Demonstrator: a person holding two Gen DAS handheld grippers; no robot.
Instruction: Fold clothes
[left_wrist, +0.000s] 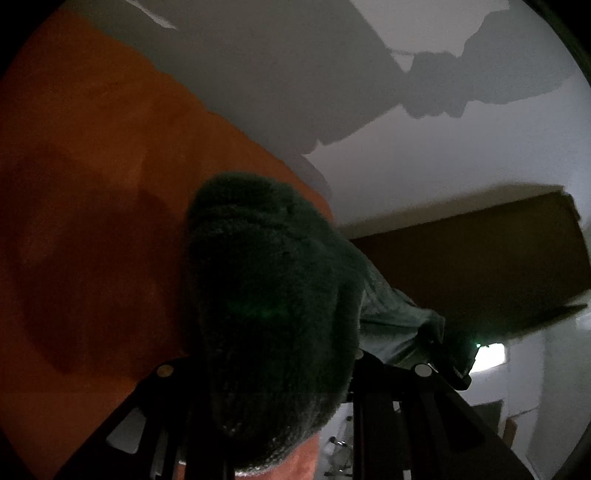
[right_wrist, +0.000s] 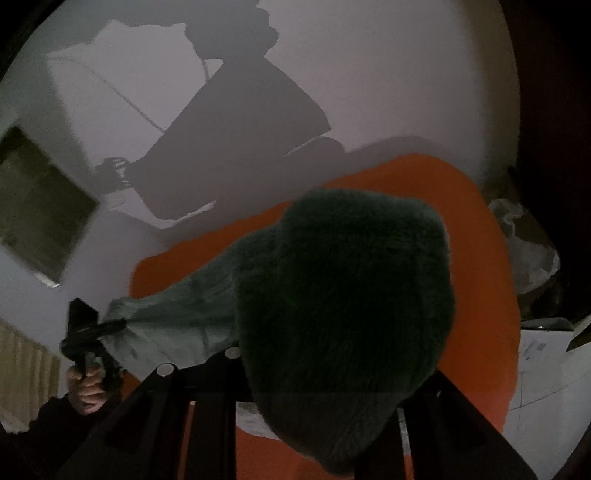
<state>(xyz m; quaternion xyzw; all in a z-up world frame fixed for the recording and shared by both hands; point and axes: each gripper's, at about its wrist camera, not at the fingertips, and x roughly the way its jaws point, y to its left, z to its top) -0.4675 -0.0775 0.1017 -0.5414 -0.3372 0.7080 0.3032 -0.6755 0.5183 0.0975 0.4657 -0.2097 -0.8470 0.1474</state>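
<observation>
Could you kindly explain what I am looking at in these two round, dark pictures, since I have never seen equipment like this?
There is no robot here: a person holds a hand-held gripper in each hand, and each one carries a wide-angle camera looking forward along its two fingers.

The left wrist view looks out from the left hand-held gripper, the right wrist view from the right hand-held gripper. Each is closed on a bunch of one dark green fleecy garment, which stretches between them and hides the fingertips.

In the right wrist view you can also see the person's left hand gripping its tool.

Beneath lies an orange cloth on a pale surface, crossed by the person's shadow.
</observation>
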